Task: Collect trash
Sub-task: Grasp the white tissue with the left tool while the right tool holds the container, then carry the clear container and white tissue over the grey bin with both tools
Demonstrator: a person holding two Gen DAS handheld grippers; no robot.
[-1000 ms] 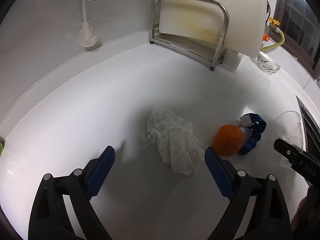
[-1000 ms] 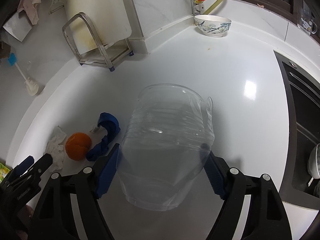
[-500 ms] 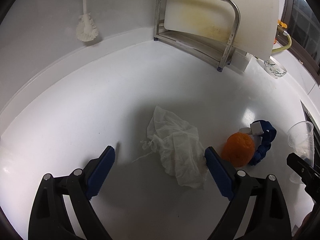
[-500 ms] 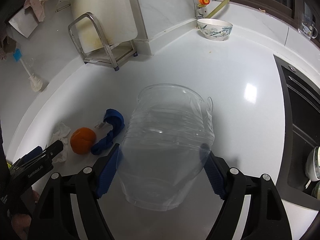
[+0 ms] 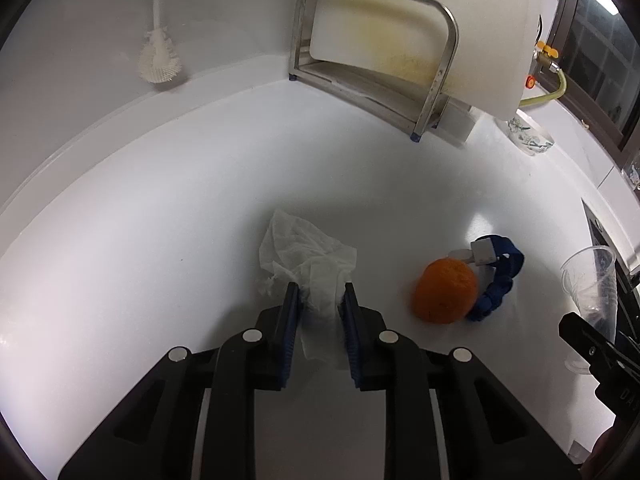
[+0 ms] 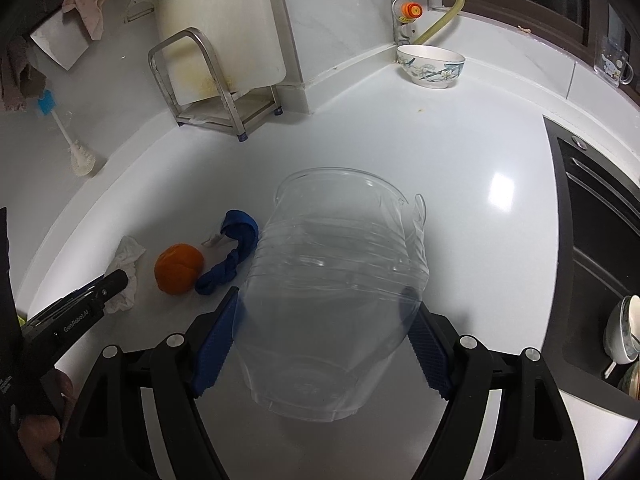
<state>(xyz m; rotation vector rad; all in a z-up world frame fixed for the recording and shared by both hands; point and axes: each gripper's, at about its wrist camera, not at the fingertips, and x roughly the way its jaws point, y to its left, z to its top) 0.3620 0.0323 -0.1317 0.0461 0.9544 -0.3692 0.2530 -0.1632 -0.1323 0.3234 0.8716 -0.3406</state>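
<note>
On the white tabletop (image 5: 160, 208), the left hand-held gripper (image 5: 319, 294) has pinched nearly closed on one crumpled tissue (image 5: 304, 256), which sat between wide-spread jaws a second ago. The right hand-held gripper (image 6: 326, 308) grips one clear plastic container (image 6: 332, 280). Beside the tissue lie one orange (image 5: 445, 292) and one blue strap (image 5: 498, 276).

brush (image 5: 160, 60): handle top cut by frame | dishes (image 6: 624, 336): cropped at right edge
</note>
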